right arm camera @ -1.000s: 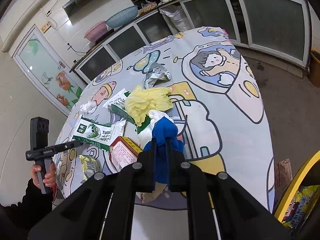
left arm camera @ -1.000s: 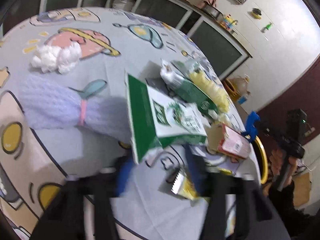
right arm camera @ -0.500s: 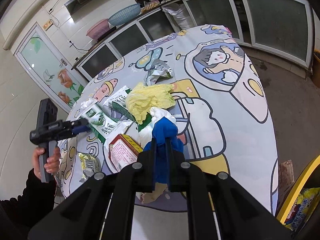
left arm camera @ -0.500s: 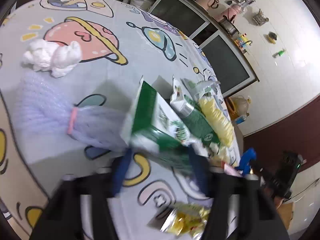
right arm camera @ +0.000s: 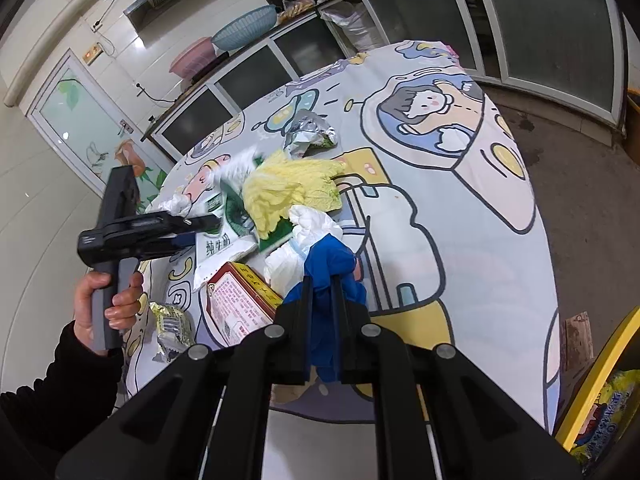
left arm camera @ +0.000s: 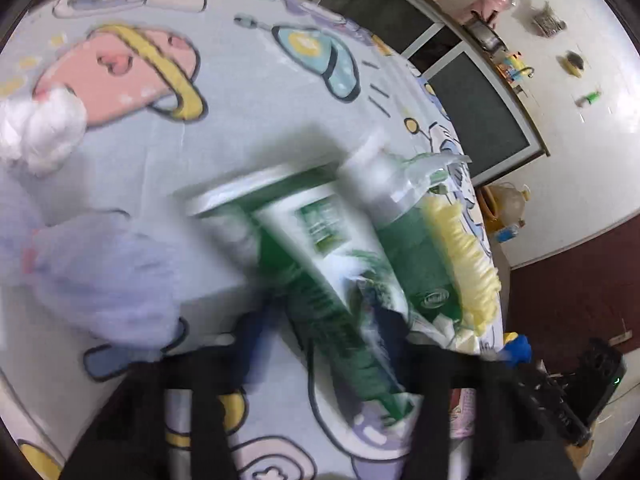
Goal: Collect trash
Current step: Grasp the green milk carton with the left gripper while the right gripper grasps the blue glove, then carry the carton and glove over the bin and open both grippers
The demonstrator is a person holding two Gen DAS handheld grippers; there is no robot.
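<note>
Between the left jaws: milk carton point(left arm camera: 320, 264).

On the table point(right arm camera: 500, 240), the trash is gathered toward the left edge. The cabbage point(right arm camera: 292, 192) lies mid-heap, with the foil wrapper point(right arm camera: 310, 134) behind it and the tissue point(right arm camera: 310, 228) before it. The box point(right arm camera: 240, 304) sits nearer the front edge, with the packet point(right arm camera: 172, 328) to its left.

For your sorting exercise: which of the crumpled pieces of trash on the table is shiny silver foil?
The crumpled silver foil wrapper lying farthest across the table; the wads beside the cartons are matte yellow and white.
</note>
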